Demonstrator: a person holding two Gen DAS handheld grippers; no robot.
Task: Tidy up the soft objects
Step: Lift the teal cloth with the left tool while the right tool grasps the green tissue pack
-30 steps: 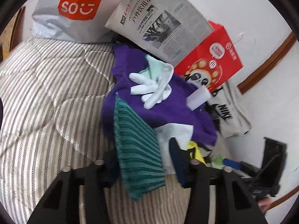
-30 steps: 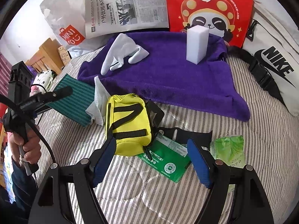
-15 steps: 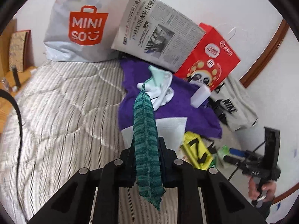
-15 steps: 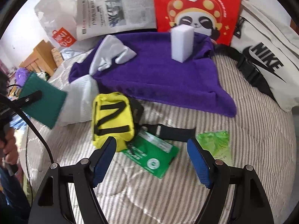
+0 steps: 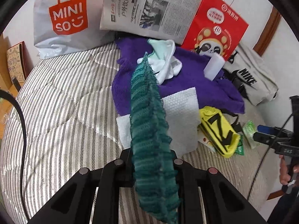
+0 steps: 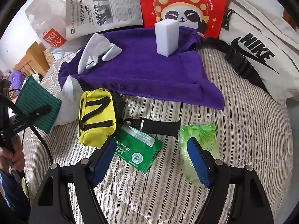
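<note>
My left gripper [image 5: 151, 160] was clamped on a green cloth [image 5: 149, 123], lifted clear of the striped bed [image 5: 61, 100]. The cloth's long axis ran straight out along the fingers, its far tip pointing toward the purple towel [image 5: 196, 85] and the white gloves [image 5: 168, 63] lying on it. A white tissue [image 5: 183, 115] sat just beyond the jaws, partly over the towel's near edge. My right gripper [image 6: 151, 158] stood wide open and empty, low over a green packet [image 6: 138, 149], with a wipes pack [image 6: 201, 136] by its right finger and a yellow pouch [image 6: 97, 115] to its left. I judged the towel lay straight ahead of the left hand, the nearer one for setting the cloth down.
</note>
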